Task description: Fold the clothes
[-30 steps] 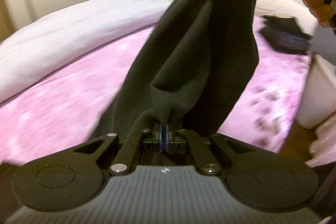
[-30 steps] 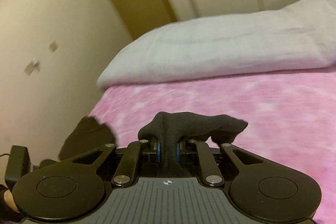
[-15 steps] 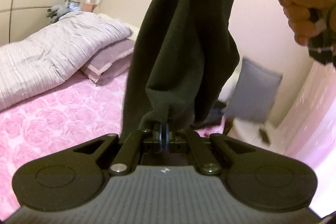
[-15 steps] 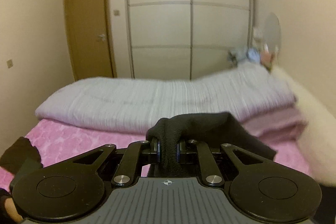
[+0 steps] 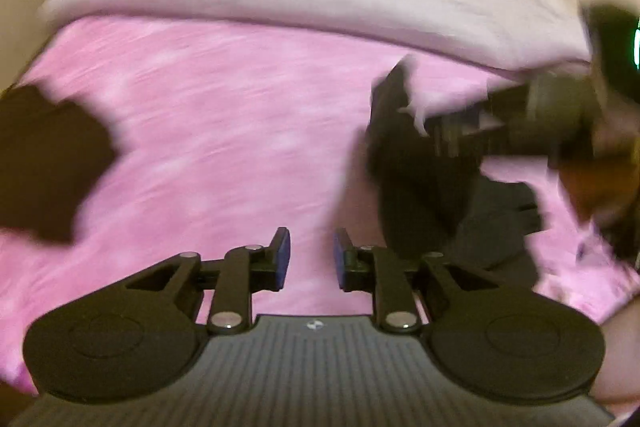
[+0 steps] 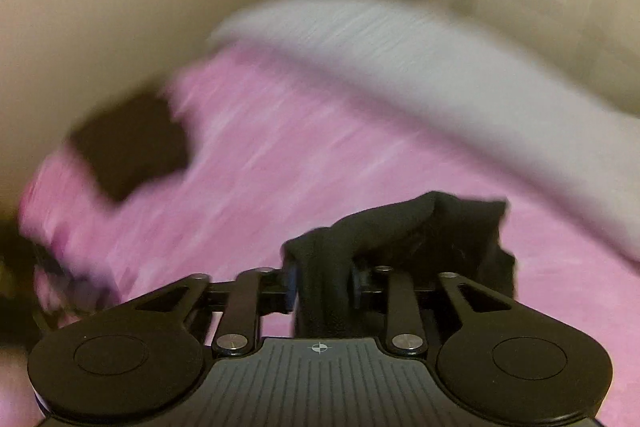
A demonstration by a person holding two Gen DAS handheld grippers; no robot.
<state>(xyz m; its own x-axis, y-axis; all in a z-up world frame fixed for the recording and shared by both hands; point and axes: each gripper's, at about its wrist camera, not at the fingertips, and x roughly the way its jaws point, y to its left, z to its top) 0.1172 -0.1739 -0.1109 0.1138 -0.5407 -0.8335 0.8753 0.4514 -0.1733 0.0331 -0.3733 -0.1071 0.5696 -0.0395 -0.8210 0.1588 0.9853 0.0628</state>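
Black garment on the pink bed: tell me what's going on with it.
A person with a gripper in each hand is folding clothes. The left gripper is opening with nothing between its jaws. The right gripper is opening too, the black garment bunched between its jaws over the pink bedspread. A second dark garment lies further off.

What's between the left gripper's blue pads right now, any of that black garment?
Nothing: in the left wrist view the left gripper is opening on bare pink bedspread; the black garment lies to its right.
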